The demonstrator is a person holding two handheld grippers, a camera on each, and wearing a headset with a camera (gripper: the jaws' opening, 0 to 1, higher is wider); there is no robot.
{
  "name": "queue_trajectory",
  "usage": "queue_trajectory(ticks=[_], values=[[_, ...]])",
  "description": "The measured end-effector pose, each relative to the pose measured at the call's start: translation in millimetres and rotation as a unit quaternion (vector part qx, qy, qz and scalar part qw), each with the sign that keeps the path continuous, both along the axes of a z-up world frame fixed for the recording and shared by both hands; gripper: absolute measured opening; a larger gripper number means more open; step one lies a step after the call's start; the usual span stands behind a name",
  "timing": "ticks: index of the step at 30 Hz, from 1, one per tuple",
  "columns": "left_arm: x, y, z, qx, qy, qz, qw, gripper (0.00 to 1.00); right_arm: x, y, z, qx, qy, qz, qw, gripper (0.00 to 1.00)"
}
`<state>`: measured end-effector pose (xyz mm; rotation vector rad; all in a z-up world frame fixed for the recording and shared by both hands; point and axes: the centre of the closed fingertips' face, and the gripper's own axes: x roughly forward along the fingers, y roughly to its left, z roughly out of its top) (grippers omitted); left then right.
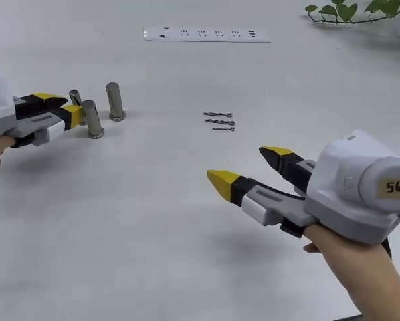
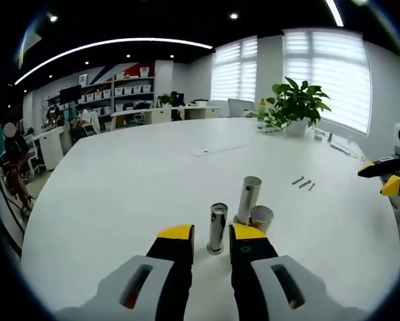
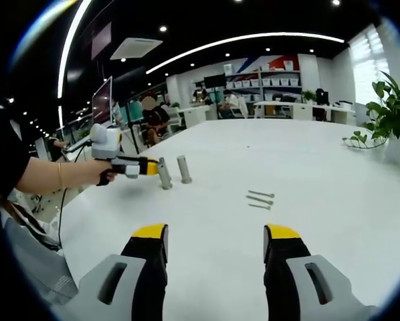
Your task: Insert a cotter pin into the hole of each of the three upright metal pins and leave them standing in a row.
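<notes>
Three upright metal pins stand at the left of the white table: one between the tips of my left gripper, one just past its near finger, and the tallest-looking one farther right. In the left gripper view, the left gripper is open with the nearest pin standing in the gap at its tips, untouched as far as I can see. Three cotter pins lie side by side mid-table. My right gripper hovers open and empty short of the cotter pins.
A white power strip lies at the far edge of the table. A potted plant's leaves reach in at the far right. Bare table surface spreads between the two grippers.
</notes>
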<state>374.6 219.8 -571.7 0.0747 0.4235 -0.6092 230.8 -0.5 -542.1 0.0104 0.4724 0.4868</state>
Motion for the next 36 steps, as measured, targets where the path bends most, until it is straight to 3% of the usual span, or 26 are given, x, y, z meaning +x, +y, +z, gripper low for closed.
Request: queue_trajectory(ticks=[9,14,20,21,25,28,36], values=[[0.8,-6.1,0.2,0.004,-0.001,-0.021,0.9998,0.06,-2.5,-7.7,-2.0,-0.012,0.006,-0.008,0.9999,0.53],[1.7,-5.7,-0.2,0.007,-0.004,-0.022,0.9997,0.06,-6.3,-13.0,-4.0,-0.030,0.011,-0.006,0.9995,0.52],[0.7,-2.8,-0.3,0.004,0.002,-0.016,0.9999,0.06,-7.9,-16.4,-2.5,-0.029,0.010,-0.007,0.9995,0.52],[-0.9,-1.2,-0.7,0.018,-0.003,-0.019,0.9997,0.05,-8.5,-16.9,-2.8,-0.030,0.010,-0.005,0.9995,0.52],[-4.9,0.6,-0.8,0.027,0.001,-0.019,0.9994,0.05,-9.9,-18.1,-3.3,-0.029,0.010,-0.002,0.9995,0.53],[-9.7,3.4,0.7,0.048,-0.007,-0.020,0.9986,0.05,-11.0,-18.4,-2.8,-0.029,0.009,0.001,0.9995,0.53],[-29.3,2.2,7.3,0.046,-0.009,-0.021,0.9987,0.05,-15.3,-16.6,-3.1,-0.029,0.011,0.014,0.9994,0.55]])
